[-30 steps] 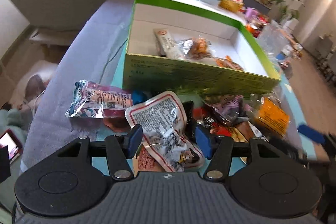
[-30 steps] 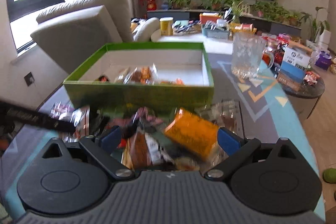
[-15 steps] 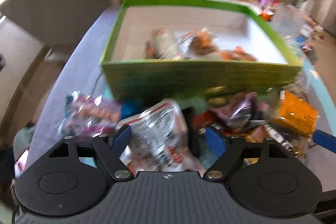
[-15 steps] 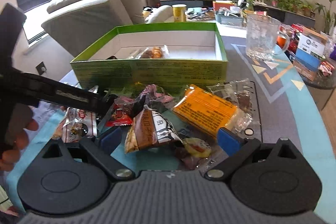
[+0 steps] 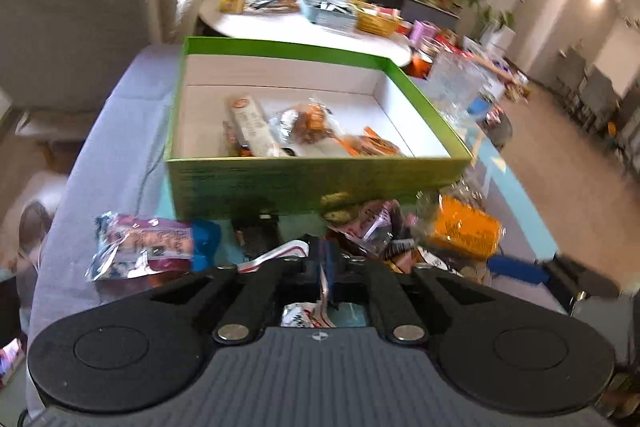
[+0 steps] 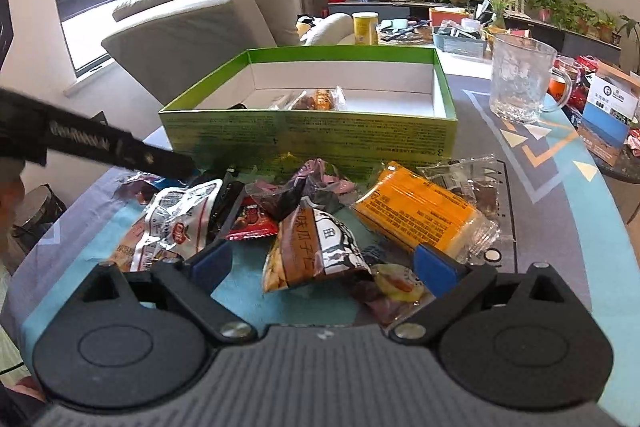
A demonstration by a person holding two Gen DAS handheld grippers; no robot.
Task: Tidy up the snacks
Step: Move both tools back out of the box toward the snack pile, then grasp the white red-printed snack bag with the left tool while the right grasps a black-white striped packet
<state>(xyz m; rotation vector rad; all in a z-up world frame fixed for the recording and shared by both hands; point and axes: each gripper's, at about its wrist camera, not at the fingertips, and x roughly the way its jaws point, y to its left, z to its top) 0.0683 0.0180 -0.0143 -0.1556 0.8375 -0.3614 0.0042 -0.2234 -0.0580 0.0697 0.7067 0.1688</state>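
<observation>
Green box (image 5: 312, 183): cardboard, white inside, open top, at 12 o'clock of both grippers on the table (image 6: 552, 211); several wrapped snacks lie inside
Left gripper (image 5: 323, 267): jaws together, clamped on the silver-and-red packet (image 5: 280, 253); packet edge pinched between the blue pads, remainder folds out toward 10 o'clock
Right gripper (image 6: 322, 267): jaws apart, holding nothing; the brown seed packet (image 6: 308, 251) lies between the fingers
Orange packet (image 6: 420, 215): flat on the table at 1 o'clock of the right gripper, just beside its right finger
Purple-blue packet (image 5: 148, 243): at 10 o'clock of the left gripper, apart from the main pile
Snack pile: in front of the box's near wall
Glass mug (image 6: 520, 83): upright, at 2 o'clock of the box
</observation>
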